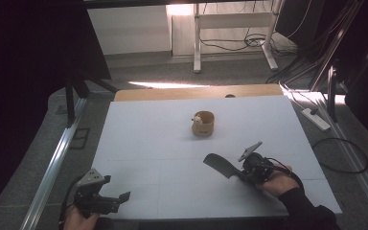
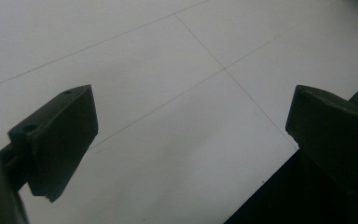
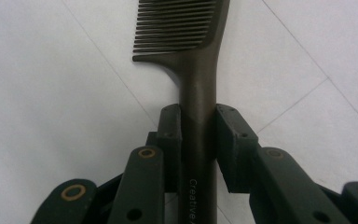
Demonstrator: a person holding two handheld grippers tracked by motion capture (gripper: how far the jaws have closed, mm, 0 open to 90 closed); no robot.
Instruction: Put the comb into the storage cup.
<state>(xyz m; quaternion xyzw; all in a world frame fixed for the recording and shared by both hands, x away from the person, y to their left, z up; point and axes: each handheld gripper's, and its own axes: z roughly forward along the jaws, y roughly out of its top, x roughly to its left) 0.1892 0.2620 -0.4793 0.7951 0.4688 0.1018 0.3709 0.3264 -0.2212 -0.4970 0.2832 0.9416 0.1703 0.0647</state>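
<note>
High view, from left to right: left gripper (image 1: 106, 199) at the near left corner of the white table (image 1: 143, 143), held in a hand (image 1: 76, 219) low at the edge, jaws spread wide with only bare tabletop between and ahead of them. Left gripper view: same wide gap, left gripper (image 2: 186, 126) looking down on white board with thin seam lines crossing between the jaws, dark table edge under the right-hand one. Farther along in the high view, beyond both sets of jaws and near the middle of the table: small round wooden cup (image 1: 203, 123) with a pale little object sitting at its rim, too small to identify, well apart from either gripper. Then the dark comb (image 1: 219, 166), toothed head jutting out ahead of the right gripper (image 1: 239, 174), handle running back between its jaws, other hand (image 1: 278, 182) and dark sleeve behind. Right gripper view: right gripper (image 3: 199, 128) closed narrow on the comb (image 3: 198, 70), both pads pressed against the sides of the handle just behind the teeth, teeth fanning off beyond the jaw tips, pale lettering low on the handle.
</note>
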